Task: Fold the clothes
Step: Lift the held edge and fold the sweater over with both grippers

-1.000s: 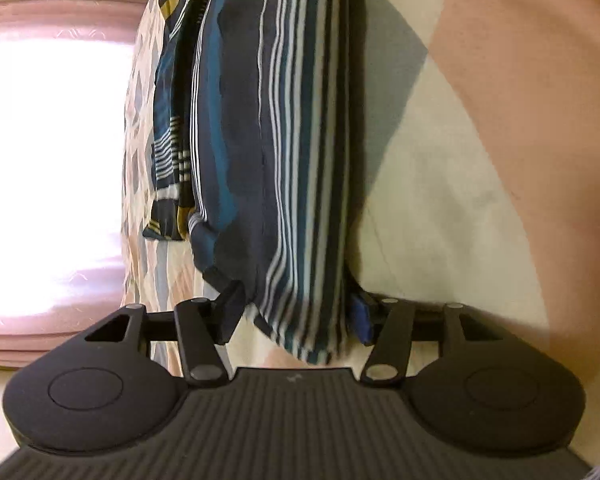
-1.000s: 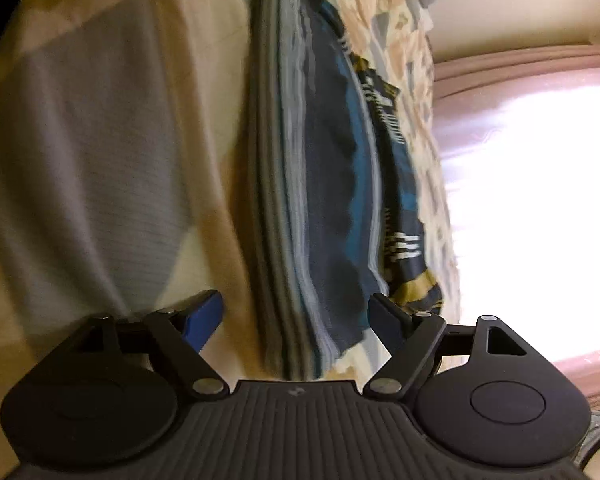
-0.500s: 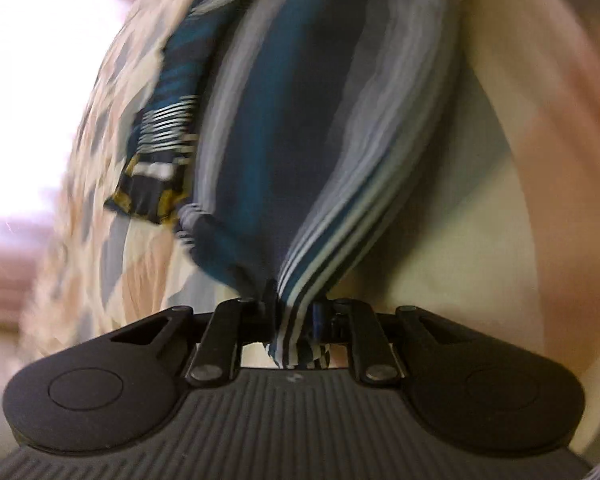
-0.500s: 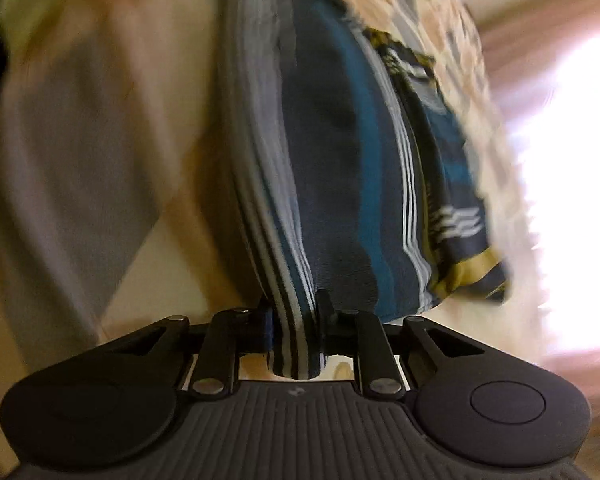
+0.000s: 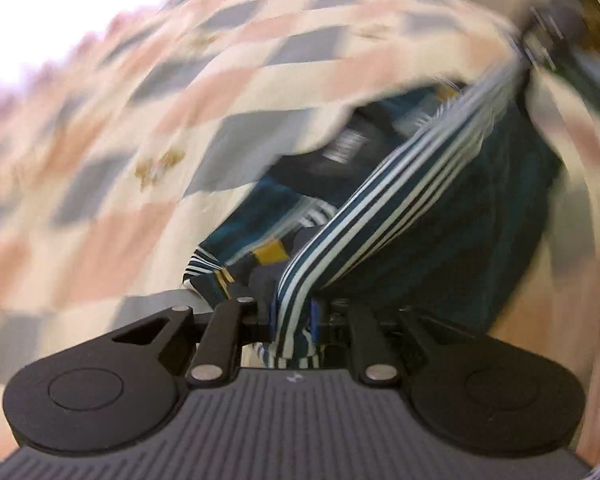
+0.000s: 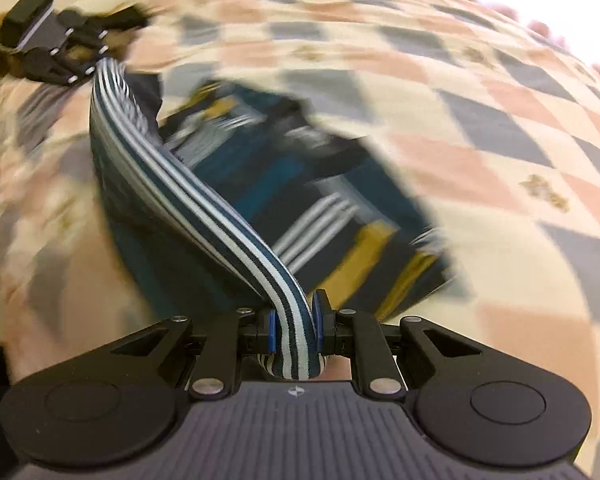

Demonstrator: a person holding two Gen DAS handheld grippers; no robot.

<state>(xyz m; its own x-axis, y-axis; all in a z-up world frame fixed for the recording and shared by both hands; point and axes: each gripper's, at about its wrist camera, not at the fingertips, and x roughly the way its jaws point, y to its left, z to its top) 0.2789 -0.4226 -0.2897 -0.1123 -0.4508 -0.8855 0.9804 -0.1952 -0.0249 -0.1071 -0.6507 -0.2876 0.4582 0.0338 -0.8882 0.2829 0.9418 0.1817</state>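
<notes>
Striped garment (image 6: 204, 204) hangs stretched between our two grippers, above the checkered bedcover (image 6: 440, 92). Left gripper (image 5: 293, 316) and right gripper (image 6: 294, 322) each pinch one bunched end between the blue pads (image 6: 272, 330). We should keep both ends level and taut, so the fold lands straight.

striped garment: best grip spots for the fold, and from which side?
The two ends of the striped garment's folded edge, from above. That edge is bunched into a thick band and spans both grippers; the left gripper and right gripper already pinch it there.
</notes>
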